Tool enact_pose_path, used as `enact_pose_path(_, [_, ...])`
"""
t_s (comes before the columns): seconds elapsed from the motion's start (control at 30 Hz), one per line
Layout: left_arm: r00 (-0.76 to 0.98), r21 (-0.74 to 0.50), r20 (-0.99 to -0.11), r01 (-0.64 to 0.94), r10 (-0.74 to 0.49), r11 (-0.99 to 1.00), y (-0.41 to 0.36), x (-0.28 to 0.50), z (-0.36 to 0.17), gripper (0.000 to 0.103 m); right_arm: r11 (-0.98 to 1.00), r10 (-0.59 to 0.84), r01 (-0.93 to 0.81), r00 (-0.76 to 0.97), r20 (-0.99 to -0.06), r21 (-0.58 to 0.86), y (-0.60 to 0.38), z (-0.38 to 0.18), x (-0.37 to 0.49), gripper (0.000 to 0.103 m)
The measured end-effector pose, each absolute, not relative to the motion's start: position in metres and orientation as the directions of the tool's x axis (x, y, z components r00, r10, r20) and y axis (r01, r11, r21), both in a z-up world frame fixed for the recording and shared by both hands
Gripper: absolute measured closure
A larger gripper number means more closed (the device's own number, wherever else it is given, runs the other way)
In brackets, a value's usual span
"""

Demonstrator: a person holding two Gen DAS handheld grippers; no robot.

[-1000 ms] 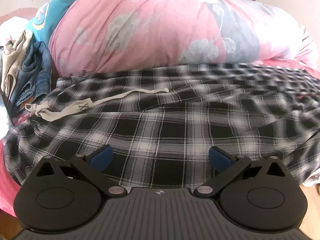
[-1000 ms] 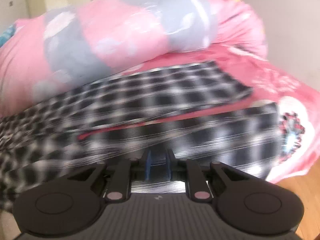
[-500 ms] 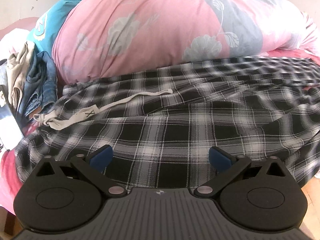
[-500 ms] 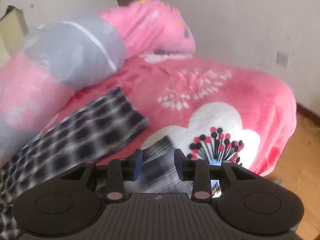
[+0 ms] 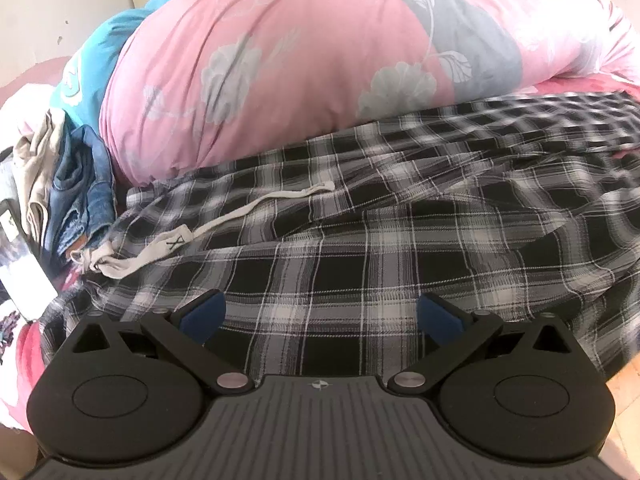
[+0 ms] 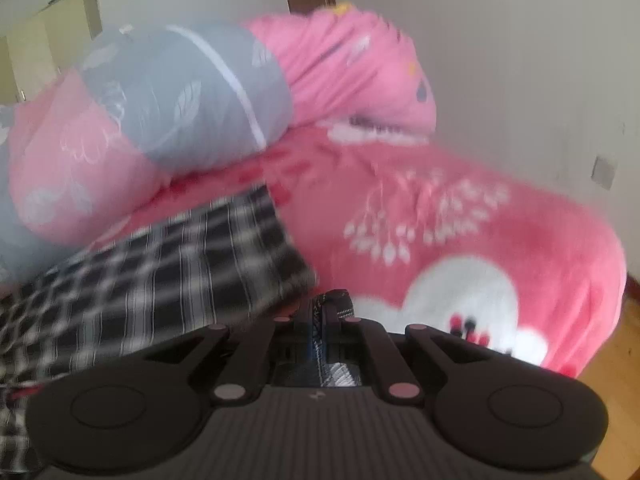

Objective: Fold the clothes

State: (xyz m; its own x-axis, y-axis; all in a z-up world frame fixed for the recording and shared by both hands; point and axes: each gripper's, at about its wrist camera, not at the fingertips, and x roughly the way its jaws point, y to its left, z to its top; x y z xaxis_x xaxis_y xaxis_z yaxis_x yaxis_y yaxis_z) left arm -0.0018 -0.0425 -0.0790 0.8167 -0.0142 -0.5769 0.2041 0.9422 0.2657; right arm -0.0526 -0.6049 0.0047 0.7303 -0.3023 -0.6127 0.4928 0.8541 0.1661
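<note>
Black and white plaid trousers [image 5: 360, 248] lie spread across the pink bed, with a beige drawstring [image 5: 224, 224] near the waistband on the left. My left gripper [image 5: 320, 316] is open and empty, low over the near edge of the trousers. In the right wrist view the trousers' far leg [image 6: 192, 260] lies flat on the pink blanket. My right gripper [image 6: 320, 320] is shut on a bunched bit of the plaid leg hem [image 6: 334, 304]. This view is blurred.
A big pink and grey floral duvet [image 5: 320, 60] is rolled up behind the trousers. Folded jeans [image 5: 80, 188] and beige clothes [image 5: 36, 168] are stacked at the left. The pink blanket [image 6: 460, 220] ends at the wooden floor [image 6: 612, 380] on the right.
My right gripper opened at the leg end half a second ago and has now shut on the hem. The left gripper has stayed open and sunk slightly toward the waistband area.
</note>
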Motion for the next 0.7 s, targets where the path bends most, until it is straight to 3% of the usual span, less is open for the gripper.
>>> enact_pose_path(0.3, [0.816,0.274,-0.579,0.205,-0.01,0.94,-0.043,0.001,-0.081,0.0,0.802,-0.287,0.544,0.713,-0.64,0.246,-0.62,-0.032,-0.041,0.096])
enact_pose_path(0.4, [0.817,0.269,-0.577,0.204,-0.012,0.941,-0.043,0.001,-0.081,0.0,0.749,-0.284,0.563,0.749,-0.598,0.349,-0.624,-0.03,-0.062,0.069])
enact_pose_path(0.43, [0.816,0.266,-0.578,0.203,-0.013,0.942,-0.042,0.001,-0.081,0.0,0.727,-0.301,0.568,0.769,-0.565,0.387,-0.624,-0.027,-0.078,0.054])
enact_pose_path(0.47, [0.815,0.263,-0.579,0.202,-0.013,0.943,-0.042,0.001,-0.081,0.0,0.702,-0.32,0.571,0.787,-0.528,0.425,-0.624,-0.024,-0.096,0.049])
enact_pose_path(0.6, [0.816,0.268,-0.578,0.205,-0.013,0.941,-0.043,0.0,-0.079,0.0,0.558,-0.319,0.546,0.837,-0.446,0.625,-0.623,-0.042,-0.172,0.043])
enact_pose_path(0.7, [0.818,0.263,-0.575,0.198,-0.011,0.944,-0.042,-0.004,-0.074,0.0,0.397,-0.253,0.485,0.874,-0.415,0.779,-0.614,-0.09,-0.221,0.041])
